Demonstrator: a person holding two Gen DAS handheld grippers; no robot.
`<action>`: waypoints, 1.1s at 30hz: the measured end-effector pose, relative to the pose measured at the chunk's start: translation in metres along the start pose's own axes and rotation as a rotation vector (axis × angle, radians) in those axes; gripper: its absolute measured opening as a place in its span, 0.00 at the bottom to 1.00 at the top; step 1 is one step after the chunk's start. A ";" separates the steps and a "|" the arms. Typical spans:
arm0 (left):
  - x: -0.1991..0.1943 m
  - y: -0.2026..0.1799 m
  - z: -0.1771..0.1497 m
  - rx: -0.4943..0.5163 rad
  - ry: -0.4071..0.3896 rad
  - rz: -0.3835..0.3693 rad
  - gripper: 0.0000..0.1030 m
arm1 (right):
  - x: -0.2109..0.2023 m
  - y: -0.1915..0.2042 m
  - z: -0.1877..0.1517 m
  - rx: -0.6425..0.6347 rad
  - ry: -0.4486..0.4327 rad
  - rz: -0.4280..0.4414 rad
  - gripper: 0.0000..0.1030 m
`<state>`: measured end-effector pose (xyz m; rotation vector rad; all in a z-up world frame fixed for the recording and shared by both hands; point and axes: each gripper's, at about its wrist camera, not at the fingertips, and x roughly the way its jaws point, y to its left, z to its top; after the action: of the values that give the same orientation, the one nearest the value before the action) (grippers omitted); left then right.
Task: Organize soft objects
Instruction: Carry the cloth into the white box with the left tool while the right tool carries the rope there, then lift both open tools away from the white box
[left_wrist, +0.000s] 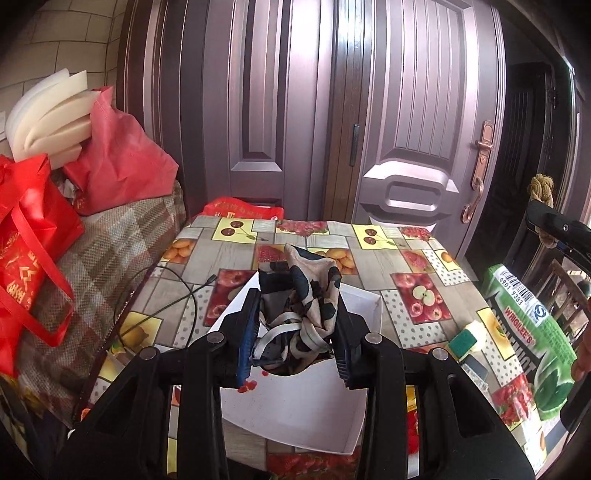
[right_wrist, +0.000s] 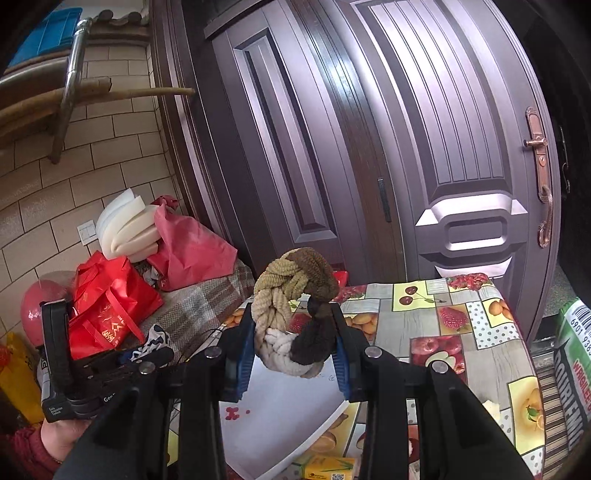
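My left gripper (left_wrist: 295, 343) is shut on a bunched cloth (left_wrist: 306, 295) patterned in beige, black and white, held in the air above a white open box (left_wrist: 295, 410) on the fruit-print table (left_wrist: 406, 254). My right gripper (right_wrist: 295, 354) is shut on a knotted rope ring (right_wrist: 291, 314) in tan, cream and dark brown, also lifted over the white box (right_wrist: 280, 413). In the right wrist view the left gripper (right_wrist: 147, 354) shows at the lower left with the cloth, held by a hand (right_wrist: 62, 432). The right gripper's body (left_wrist: 561, 229) and its rope knot (left_wrist: 541, 190) show at the right edge of the left wrist view.
Red bags (left_wrist: 33, 254) and foam pieces (left_wrist: 51, 110) are piled on a plaid-covered surface at the left. A green Wrigley's carton (left_wrist: 532, 328) stands right of the table, with a green-yellow sponge (left_wrist: 469, 336) beside it. A black cable (left_wrist: 177, 299) lies on the table's left side. A metal double door (left_wrist: 369, 110) stands behind.
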<state>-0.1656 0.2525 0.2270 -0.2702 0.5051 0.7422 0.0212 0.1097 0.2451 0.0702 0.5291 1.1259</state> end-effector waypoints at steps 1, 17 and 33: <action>0.004 0.002 -0.002 -0.008 0.009 0.001 0.34 | 0.007 0.002 -0.001 -0.003 0.015 -0.001 0.35; 0.102 0.040 -0.047 -0.168 0.246 -0.002 0.34 | 0.142 0.014 -0.096 -0.014 0.444 0.051 0.35; 0.135 0.062 -0.075 -0.229 0.269 0.120 1.00 | 0.172 0.027 -0.123 -0.109 0.461 0.052 1.00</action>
<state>-0.1504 0.3434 0.0884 -0.5618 0.6962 0.8875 -0.0001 0.2465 0.0828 -0.2783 0.8771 1.2244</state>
